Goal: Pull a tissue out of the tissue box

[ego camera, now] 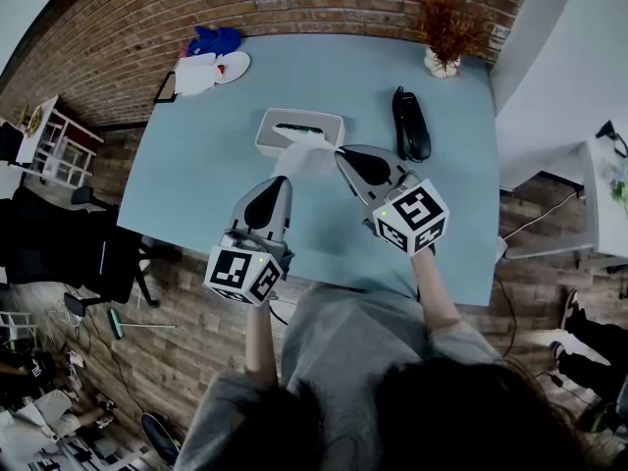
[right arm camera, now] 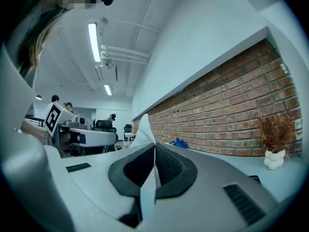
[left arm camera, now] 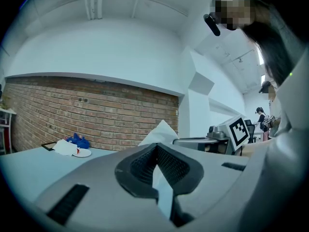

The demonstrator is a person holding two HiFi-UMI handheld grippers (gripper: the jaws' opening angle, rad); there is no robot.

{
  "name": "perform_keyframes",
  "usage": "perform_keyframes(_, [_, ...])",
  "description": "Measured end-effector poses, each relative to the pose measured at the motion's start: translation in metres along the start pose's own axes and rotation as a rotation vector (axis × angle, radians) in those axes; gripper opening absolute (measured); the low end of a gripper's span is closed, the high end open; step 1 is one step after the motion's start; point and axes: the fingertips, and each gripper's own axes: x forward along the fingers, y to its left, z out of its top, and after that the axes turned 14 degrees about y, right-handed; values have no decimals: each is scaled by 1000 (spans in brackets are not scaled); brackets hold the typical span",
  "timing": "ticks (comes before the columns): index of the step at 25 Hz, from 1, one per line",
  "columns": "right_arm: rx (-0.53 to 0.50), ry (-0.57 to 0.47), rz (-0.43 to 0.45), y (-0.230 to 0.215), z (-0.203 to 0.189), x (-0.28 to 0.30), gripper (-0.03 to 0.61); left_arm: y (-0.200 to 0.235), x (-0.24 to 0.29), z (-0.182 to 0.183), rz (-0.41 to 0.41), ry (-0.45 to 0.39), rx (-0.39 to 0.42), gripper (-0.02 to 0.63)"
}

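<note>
A white tissue box [ego camera: 299, 130] sits on the light blue table [ego camera: 196, 165], just beyond both grippers. A white tissue [ego camera: 306, 155] rises from its slot and spreads toward me. My right gripper [ego camera: 341, 153] is shut on the tissue's right side; in the right gripper view the tissue [right arm camera: 144, 134] stands up above the jaws [right arm camera: 154, 146] and a strip of it runs down between them. My left gripper [ego camera: 283, 181] meets the tissue's near left corner. Its jaws [left arm camera: 157, 149] are shut, with the tissue [left arm camera: 161, 132] peaking just above them.
A black handheld device [ego camera: 410, 123] lies right of the box. At the back right stands a dried plant in a white pot [ego camera: 446, 37]. A blue cloth [ego camera: 214, 39], a white plate [ego camera: 234, 65] and white paper [ego camera: 194, 75] lie at the back left. Black chairs [ego camera: 74, 243] stand left of the table.
</note>
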Motion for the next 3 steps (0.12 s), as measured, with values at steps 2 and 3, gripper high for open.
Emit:
perform_keyframes(2, [3,-1,0,0,0,0,0,0,0,0,0,5,3,3])
perform_keyframes(3, [4,-1,0,0,0,-1,0,-1,0,-1,0,8,5,3])
